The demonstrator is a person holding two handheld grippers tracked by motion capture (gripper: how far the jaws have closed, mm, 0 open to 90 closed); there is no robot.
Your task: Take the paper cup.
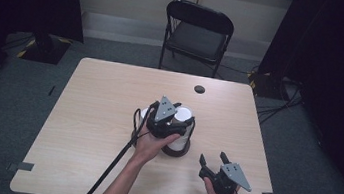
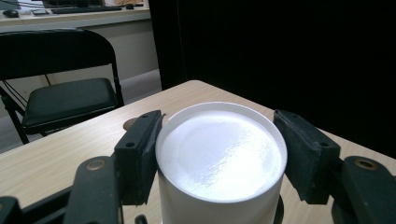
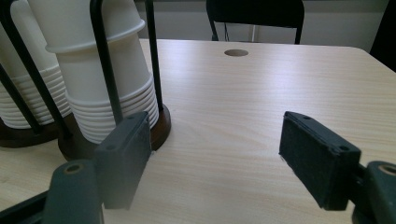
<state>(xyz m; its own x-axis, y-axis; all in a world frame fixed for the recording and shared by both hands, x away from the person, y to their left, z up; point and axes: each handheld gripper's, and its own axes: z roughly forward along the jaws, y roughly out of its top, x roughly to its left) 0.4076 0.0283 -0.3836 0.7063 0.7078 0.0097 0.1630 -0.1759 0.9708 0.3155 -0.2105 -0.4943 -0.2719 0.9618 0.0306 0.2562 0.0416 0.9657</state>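
- a wooden table (image 1: pixel 96 117) stands on grey carpet, with a black folding chair (image 1: pixel 196 34) behind it.
- the left gripper (image 1: pixel 169 119) sits mid-table, its jaws set around the top white cup (image 2: pixel 219 154); the left pad touches the rim, the right is just beside it.
- the cups stand upside down, stacked in a black wire rack (image 3: pixel 105 60) on a dark round base.
- the right gripper (image 1: pixel 215 162) is near the front right edge, jaws wide apart, empty.
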